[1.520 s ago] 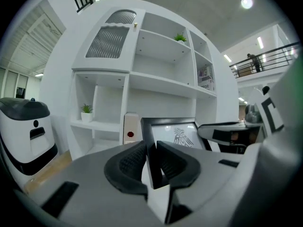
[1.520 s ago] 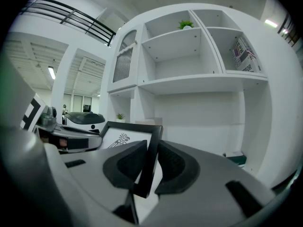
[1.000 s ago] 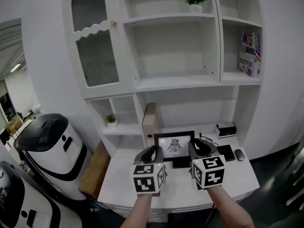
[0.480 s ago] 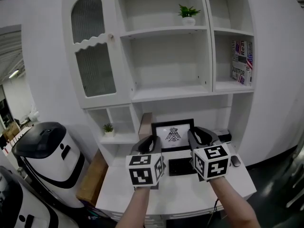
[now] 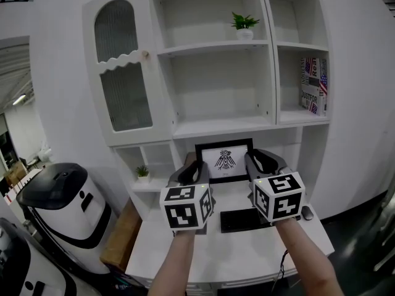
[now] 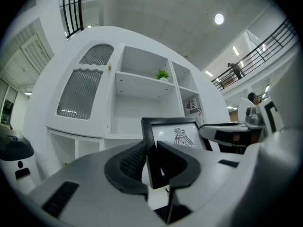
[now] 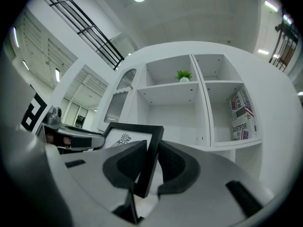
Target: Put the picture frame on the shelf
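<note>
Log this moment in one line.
left gripper: shut on picture frame, left edge | right gripper: shut on right edge | frame upright, above desk

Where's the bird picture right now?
In the middle of the head view, the picture frame is held upright between the left gripper and the right gripper, just below the wide shelf.

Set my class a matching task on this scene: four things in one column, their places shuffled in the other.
Things:
1 frame
2 bigger plant
3 book
4 keyboard

Places:
a on the desk
b on the top shelf
c clamped between left gripper and right gripper
d in the right compartment

Pairs: 1-c, 2-b, 3-d, 4-a
</note>
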Demonstrator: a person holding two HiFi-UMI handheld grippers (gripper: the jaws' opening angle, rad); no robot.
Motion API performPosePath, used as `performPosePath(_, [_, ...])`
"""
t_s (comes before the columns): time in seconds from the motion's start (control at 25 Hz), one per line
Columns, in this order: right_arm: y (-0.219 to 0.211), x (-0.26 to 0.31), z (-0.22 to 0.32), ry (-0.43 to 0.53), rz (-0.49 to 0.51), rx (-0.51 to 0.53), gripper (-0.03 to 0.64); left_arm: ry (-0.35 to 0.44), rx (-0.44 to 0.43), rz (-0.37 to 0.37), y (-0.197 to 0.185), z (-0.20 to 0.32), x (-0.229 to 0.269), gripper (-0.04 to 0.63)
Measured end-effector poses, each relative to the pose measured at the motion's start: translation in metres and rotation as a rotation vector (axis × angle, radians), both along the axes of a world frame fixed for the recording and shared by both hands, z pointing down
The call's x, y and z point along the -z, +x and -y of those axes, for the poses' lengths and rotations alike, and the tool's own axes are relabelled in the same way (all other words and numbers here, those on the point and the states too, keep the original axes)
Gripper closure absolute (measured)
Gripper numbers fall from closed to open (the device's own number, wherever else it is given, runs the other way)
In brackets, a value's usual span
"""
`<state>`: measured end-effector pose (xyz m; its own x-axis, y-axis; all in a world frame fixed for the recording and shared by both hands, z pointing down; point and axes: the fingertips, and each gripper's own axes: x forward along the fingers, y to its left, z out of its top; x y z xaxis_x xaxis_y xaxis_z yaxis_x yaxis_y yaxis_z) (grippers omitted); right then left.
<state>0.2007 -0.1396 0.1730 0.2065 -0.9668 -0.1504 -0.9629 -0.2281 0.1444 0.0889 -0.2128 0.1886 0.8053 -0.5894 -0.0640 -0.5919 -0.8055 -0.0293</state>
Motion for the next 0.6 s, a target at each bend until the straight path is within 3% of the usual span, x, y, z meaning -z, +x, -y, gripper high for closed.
performPosePath(0.6, [0.002,0.06,0.02,0.059,-0.06,-0.025,0.54,0.088,-0.022,-0.027,0.004,0.021,0.063,0.529])
